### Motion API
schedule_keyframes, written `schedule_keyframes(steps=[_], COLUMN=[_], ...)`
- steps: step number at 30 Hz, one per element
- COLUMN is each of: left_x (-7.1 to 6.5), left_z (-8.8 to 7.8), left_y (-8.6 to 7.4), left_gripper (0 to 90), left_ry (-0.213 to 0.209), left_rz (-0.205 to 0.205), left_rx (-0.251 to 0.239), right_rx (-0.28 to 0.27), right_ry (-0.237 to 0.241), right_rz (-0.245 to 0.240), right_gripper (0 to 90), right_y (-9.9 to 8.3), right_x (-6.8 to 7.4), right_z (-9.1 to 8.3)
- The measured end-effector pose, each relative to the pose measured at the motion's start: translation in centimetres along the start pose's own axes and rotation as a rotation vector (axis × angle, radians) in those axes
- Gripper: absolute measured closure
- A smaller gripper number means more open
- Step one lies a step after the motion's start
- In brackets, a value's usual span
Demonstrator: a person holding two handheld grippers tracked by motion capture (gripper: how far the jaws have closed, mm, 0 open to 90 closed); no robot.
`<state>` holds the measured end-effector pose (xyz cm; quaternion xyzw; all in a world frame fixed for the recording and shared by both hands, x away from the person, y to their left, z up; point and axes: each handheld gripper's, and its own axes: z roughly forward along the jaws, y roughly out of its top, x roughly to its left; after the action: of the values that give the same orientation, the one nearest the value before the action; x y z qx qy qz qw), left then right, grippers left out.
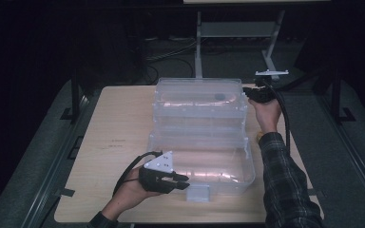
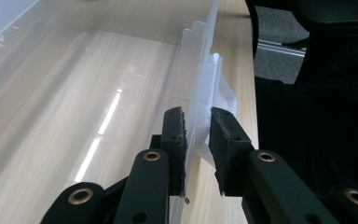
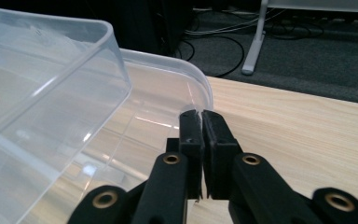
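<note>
Handling: clear plastic box (image 1: 200, 137) w/ hinged lid, mid-frame in high view, on wooden table (image 1: 114, 123).
Box layout: lid (image 1: 199, 97) stands open at upper centre; base tray (image 1: 204, 161) lies nearer, lower centre; latch tab (image 1: 198, 192) at its front edge.
Left gripper (image 1: 183, 181): lower left of centre in high view; in left gripper view jaws straddle the base's front wall (image 2: 198, 116) near the latch, narrow gap, pads look pressed on it — holding the base steady.
Right gripper (image 1: 247, 95): upper right in high view; in right gripper view jaws almost together, pinching the thin rim (image 3: 196, 111) at the lid's corner.
Step (judged): open/close of lid, right hand works the lid while left anchors.
Next move needs: keep left clamp firm; swing lid about the hinge w/o slipping off that thin rim; watch the box doesn't slide on the table.
</note>
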<state>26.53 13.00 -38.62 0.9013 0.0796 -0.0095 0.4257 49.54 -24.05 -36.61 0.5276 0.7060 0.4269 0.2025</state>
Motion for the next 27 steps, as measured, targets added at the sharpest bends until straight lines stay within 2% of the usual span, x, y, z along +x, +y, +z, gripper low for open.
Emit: schedule_keyframes(steps=[3, 8, 10, 16, 20, 27], left_x=[0.0, 0.0, 0.0, 0.0, 0.1, 0.1], left_z=[0.0, 0.0, 0.0, 0.0, 0.0, 0.0], left_y=[0.0, 0.0, -0.1, -0.1, -0.1, -0.1], left_gripper=[75.7, 75.5, 75.3, 75.0, 75.0, 75.2], left_ry=[-0.001, -0.001, -0.002, 0.003, -0.001, -0.011], left_rz=[0.0, -0.003, -0.008, -0.004, -0.009, -0.025], left_rx=[0.0, -0.003, -0.008, 0.001, 0.001, -0.002], right_rx=[0.013, -0.011, -0.015, -0.026, -0.009, -0.014], right_ry=[0.003, -0.006, -0.012, -0.042, -0.022, -0.035], right_rz=[0.0, 0.009, 0.006, -0.015, -0.02, -0.046], right_gripper=[76.5, 60.4, 56.5, 53.0, 53.4, 47.3], right_y=[-0.1, 0.2, 0.3, 0.5, 0.3, -0.2], right_x=[0.0, -0.1, -0.2, -0.4, -0.8, -1.5], right_z=[0.1, -0.4, -0.7, -2.3, -3.3, -5.1])
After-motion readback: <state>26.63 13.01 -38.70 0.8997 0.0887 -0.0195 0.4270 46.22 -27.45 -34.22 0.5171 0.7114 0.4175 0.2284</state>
